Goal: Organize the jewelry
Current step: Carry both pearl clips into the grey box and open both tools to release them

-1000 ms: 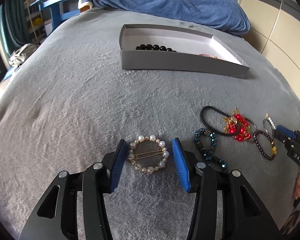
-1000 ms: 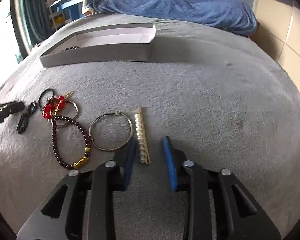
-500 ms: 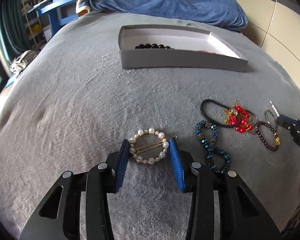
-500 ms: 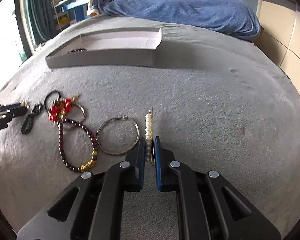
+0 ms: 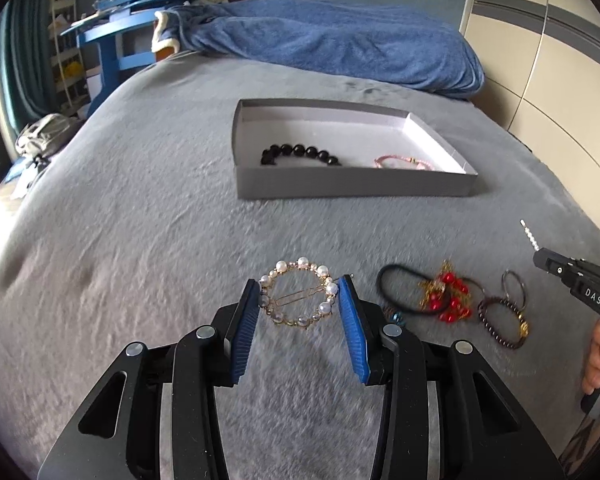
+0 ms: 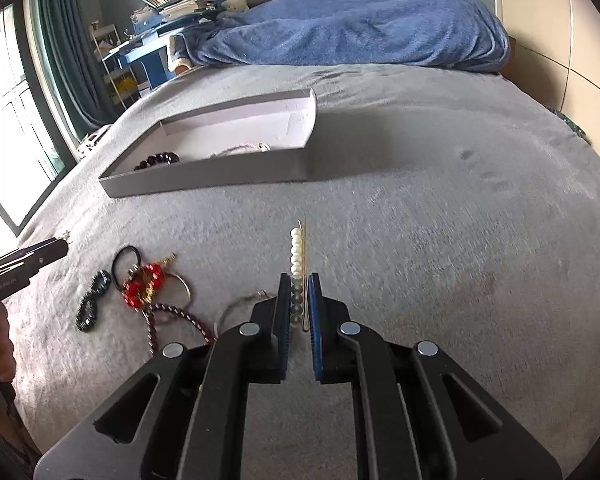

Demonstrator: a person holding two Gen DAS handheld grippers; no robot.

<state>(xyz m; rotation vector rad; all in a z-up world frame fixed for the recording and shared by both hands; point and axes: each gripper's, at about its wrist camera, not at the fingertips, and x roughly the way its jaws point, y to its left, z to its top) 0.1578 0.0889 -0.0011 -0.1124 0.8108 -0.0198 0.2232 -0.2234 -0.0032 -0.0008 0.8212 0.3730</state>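
The left gripper [image 5: 300, 296] is clamped on the round pearl clip [image 5: 299, 299], the right gripper [image 6: 299, 296] pinches the pearl bar pin [image 6: 297, 256], both seemingly lifted off the grey blanket [image 5: 140, 220], short of the grey box [image 5: 352, 188].

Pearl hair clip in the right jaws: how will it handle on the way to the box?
The pearl hair clip probably stays stiff: it sticks straight out past the right gripper without drooping. It looks light, a thin wire with small beads. Held only near one end on round pearls, it may pivot or slip.
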